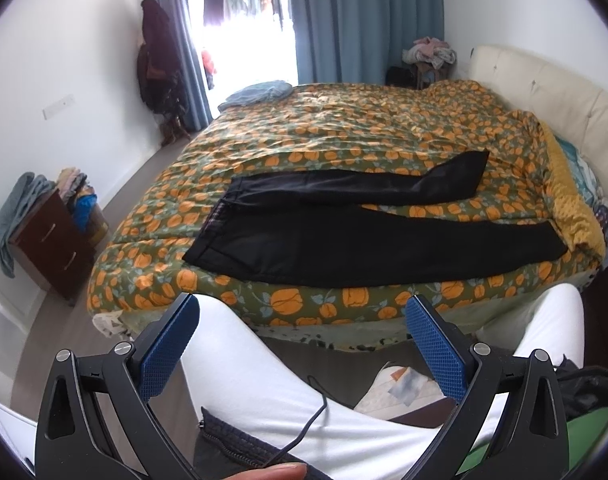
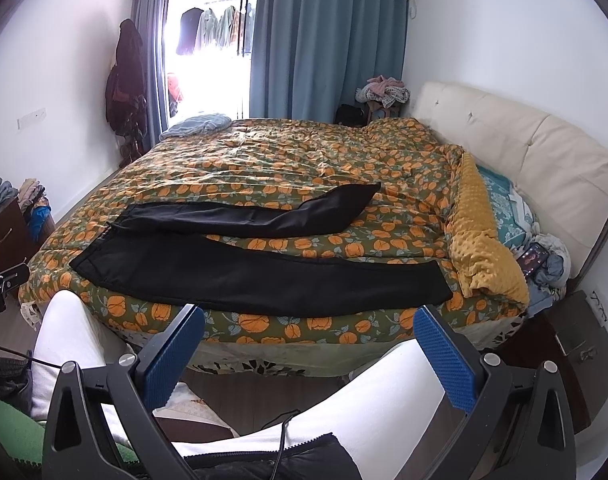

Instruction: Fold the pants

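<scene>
Black pants [image 1: 364, 240] lie spread flat on the bed's orange-flowered quilt [image 1: 344, 132], waistband to the left, the two legs running right and splayed apart. They also show in the right wrist view [image 2: 243, 276]. My left gripper [image 1: 301, 320] is open and empty, held back from the bed's near edge above the person's white-trousered lap. My right gripper [image 2: 308, 330] is open and empty too, equally short of the bed edge. Neither touches the pants.
A cream headboard [image 2: 504, 140] runs along the right. A yellow blanket [image 2: 480, 240] and a phone [image 2: 534, 260] lie at the bed's right end. A dark nightstand [image 1: 51, 240] with clothes stands left. A cable [image 1: 316, 412] crosses the lap.
</scene>
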Available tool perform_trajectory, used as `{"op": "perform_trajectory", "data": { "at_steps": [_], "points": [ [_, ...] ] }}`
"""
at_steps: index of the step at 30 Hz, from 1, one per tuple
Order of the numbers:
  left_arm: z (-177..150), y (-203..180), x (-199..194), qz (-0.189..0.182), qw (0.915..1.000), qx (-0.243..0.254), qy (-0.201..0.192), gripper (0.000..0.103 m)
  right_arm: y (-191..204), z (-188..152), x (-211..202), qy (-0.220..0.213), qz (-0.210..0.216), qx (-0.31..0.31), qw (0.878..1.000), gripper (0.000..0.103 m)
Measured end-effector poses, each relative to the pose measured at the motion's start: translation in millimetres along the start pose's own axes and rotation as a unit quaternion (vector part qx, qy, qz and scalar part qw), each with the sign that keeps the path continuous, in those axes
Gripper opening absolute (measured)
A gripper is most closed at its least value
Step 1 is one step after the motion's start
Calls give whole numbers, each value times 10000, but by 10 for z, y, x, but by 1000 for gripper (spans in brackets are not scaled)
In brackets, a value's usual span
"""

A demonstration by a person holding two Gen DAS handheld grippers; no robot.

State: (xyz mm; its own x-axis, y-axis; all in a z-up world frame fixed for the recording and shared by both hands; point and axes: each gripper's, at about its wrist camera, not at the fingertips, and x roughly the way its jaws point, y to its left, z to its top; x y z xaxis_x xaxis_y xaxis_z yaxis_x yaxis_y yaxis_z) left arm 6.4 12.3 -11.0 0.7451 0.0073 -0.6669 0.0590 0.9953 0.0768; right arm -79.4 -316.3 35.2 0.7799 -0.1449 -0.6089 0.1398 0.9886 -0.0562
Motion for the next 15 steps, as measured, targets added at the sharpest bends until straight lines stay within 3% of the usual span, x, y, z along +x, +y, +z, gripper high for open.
{"op": "perform_trajectory", "data": {
  "at_steps": [15],
  "points": [
    [-3,23,15,32,10000,31,12,103,50,-27,11,12,127,-9,9999,103]
  ]
}}
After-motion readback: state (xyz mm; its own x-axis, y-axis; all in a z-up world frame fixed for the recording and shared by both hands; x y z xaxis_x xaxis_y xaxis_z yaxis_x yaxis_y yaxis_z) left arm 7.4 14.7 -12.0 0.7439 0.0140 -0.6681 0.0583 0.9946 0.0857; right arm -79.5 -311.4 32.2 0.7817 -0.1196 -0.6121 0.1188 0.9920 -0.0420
